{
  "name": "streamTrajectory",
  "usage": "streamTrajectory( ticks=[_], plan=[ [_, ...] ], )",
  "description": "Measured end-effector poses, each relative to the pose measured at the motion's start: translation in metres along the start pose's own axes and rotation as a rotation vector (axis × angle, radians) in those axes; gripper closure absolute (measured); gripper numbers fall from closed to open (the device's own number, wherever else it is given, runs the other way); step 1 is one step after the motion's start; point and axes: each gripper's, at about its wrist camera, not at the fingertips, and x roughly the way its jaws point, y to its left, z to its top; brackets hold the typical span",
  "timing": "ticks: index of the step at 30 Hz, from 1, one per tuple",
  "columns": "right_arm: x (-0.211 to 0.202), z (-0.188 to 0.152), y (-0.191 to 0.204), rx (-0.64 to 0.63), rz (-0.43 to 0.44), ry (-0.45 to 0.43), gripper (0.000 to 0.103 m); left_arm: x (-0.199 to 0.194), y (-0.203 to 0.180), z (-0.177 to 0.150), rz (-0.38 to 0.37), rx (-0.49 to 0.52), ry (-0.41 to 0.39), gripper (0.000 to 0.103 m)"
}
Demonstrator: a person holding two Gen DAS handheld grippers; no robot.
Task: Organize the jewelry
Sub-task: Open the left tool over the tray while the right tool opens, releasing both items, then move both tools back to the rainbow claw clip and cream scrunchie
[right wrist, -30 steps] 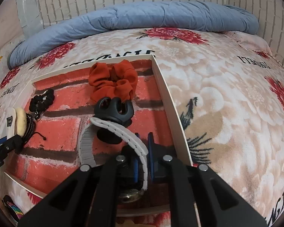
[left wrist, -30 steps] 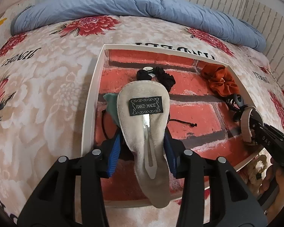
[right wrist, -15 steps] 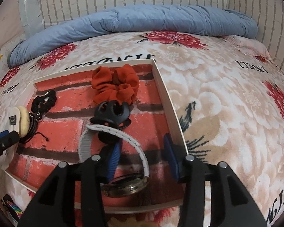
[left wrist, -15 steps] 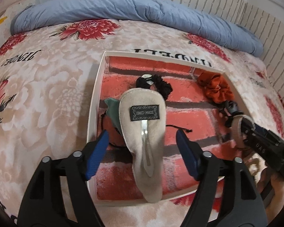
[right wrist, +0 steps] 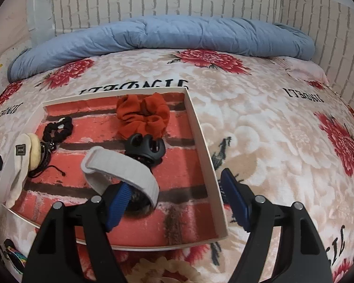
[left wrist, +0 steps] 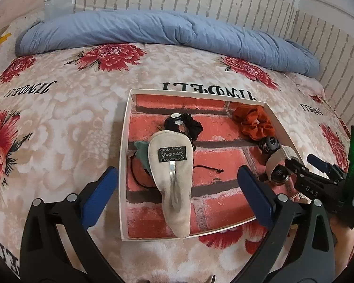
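Left gripper [left wrist: 177, 195]: jaws, clamped on the beige hair clip [left wrist: 172, 179] a second ago, now spread wide and hold nothing; the clip lies lower centre of the frame in the tray [left wrist: 124, 165], beside the black hair tie [left wrist: 186, 125]. Right gripper [right wrist: 177, 202]: jaws likewise parted wide after pinching the watch [right wrist: 122, 172], which now rests freely at centre frame, near the black claw clip [right wrist: 146, 148] and orange scrunchie [right wrist: 144, 115]. Both items judged deposited; grippers free for remaining pieces.
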Motion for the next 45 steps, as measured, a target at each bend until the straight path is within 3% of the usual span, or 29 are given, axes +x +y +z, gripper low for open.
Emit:
streamTrajectory(
  ticks=[2,15,32,40,45],
  plan=[
    [0.001,-0.001,-0.001,0.004,-0.005,0.006,0.018,0.000,0.001,0.000,0.005,-0.003,0.003,0.005],
    [-0.010,-0.015,-0.022,0.057,0.032,0.065,0.018,-0.025,0.002,-0.012,0.078,-0.006,0.009,0.005],
    [-0.057,-0.073,-0.060,0.099,0.054,0.054,0.018,-0.057,-0.014,-0.102,0.107,0.004,0.038,0.005],
    [-0.056,-0.079,-0.053,0.054,0.060,0.053,0.018,-0.051,-0.019,-0.125,0.115,-0.014,0.061,0.005],
    [-0.051,-0.081,-0.048,0.027,0.063,0.070,0.018,-0.041,-0.025,-0.134,0.126,0.026,0.076,0.005]
  ],
)
